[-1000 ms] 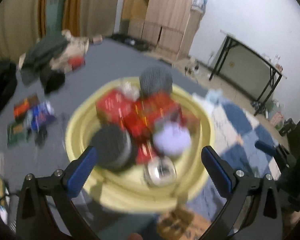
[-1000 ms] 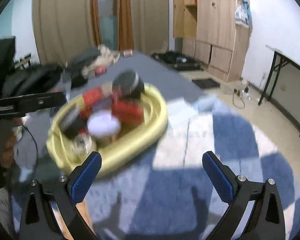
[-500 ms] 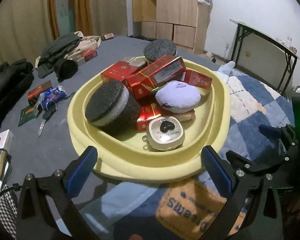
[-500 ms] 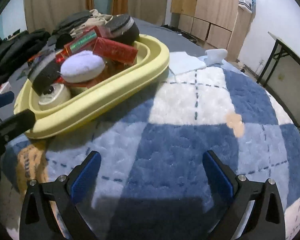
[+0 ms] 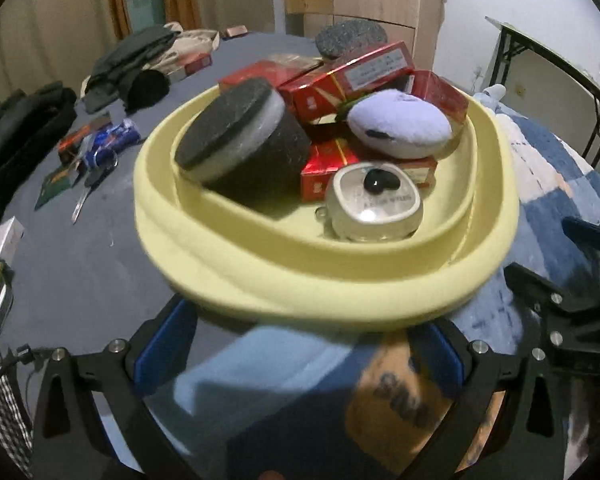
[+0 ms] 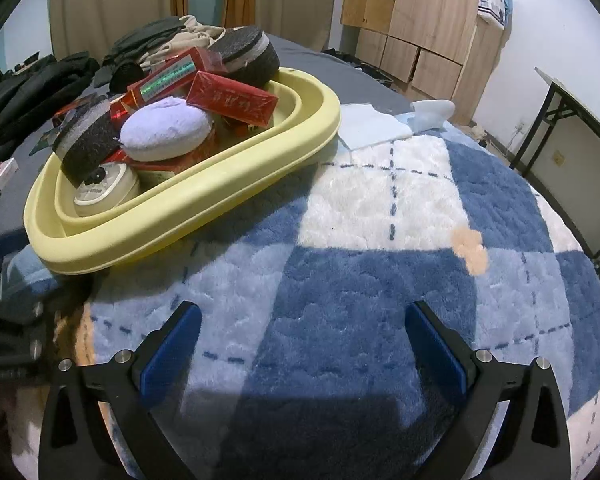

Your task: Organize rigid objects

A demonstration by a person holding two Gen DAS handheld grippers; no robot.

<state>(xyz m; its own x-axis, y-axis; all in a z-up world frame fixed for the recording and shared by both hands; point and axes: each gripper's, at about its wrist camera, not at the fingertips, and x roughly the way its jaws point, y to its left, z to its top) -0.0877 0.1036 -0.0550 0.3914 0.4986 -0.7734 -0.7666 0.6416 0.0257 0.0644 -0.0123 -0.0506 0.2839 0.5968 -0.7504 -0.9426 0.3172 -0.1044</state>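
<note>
Left black two-finger gripper with blue pads (image 5: 300, 344), jaws spread wide, fingertips low against the near rim of the yellow basin (image 5: 324, 292), right black two-finger gripper with blue pads (image 6: 302, 344), jaws equally wide, holding nothing, beside the basin.

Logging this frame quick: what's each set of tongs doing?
Left tongs: open, empty, at the yellow basin rim.
Right tongs: open, empty, over the blanket.

Matt, smooth yellow plastic basin (image 6: 308, 136); glossy red foil boxes (image 5: 360, 76); coarse black sponge discs (image 5: 236, 132); soft lilac puff (image 5: 400, 124); fluffy fleece blanket (image 6: 380, 208) at five o'clock.
</note>
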